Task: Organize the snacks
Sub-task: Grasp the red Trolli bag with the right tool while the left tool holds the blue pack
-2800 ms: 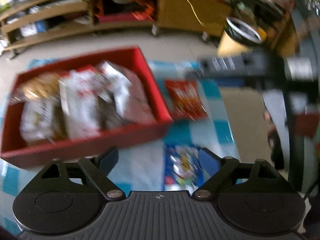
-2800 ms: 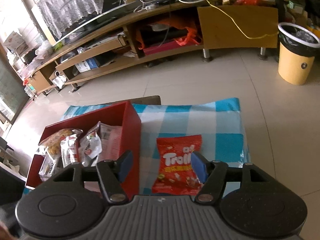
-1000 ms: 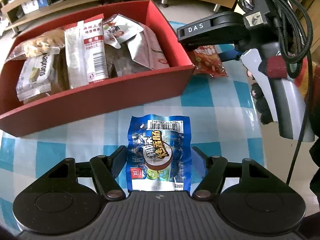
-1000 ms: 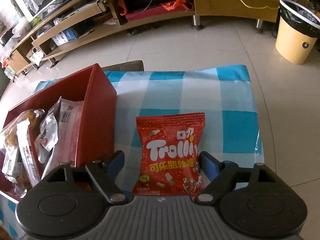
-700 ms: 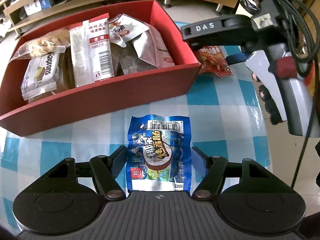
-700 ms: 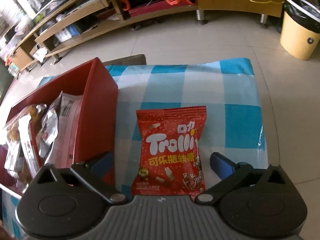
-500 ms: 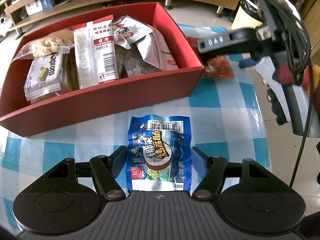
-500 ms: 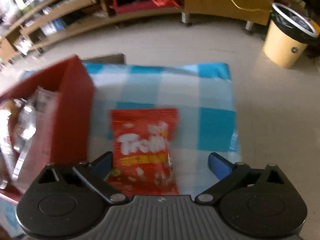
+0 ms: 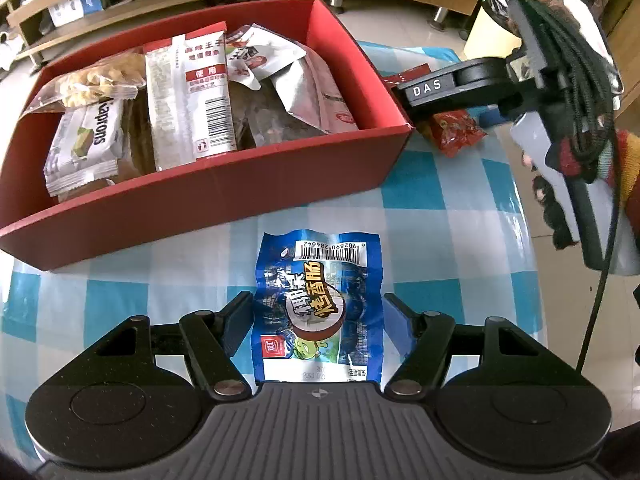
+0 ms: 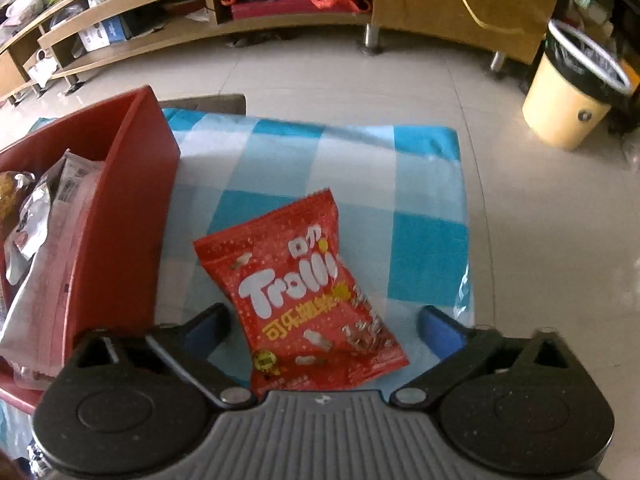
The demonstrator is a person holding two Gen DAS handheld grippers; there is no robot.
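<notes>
While both tools are hanging steeply over the worktop covered with a blue and white checked cloth (image 9: 452, 216), the step in hand seems to be taking the two loose packets, so that they can go into the red cardboard box (image 9: 224, 196) with the other snacks. The left tool (image 9: 318, 322) is standing half spread around the blue foil snack packet with a barcode (image 9: 318, 308), which is lying flat on the cloth just in front of the box; its pads are lying close to the packet's two sides, but I am not seeing them pressing it. The right tool (image 10: 322, 330) is standing spread, and its jaws have just been closing a little around the red glossy Trolli candy bag (image 10: 308, 300), which is lying tilted on the cloth beside the box wall, and there is a clear gap on each side. To do this well, I think each tool should be going down until the pads are almost at the cloth, then closing slowly on the middle of its packet. The red bag is lying crooked, so the right tool probably needs turning to match it, otherwise the slippery bag may be slipping out at a corner. The checked cloth could be getting caught too.
</notes>
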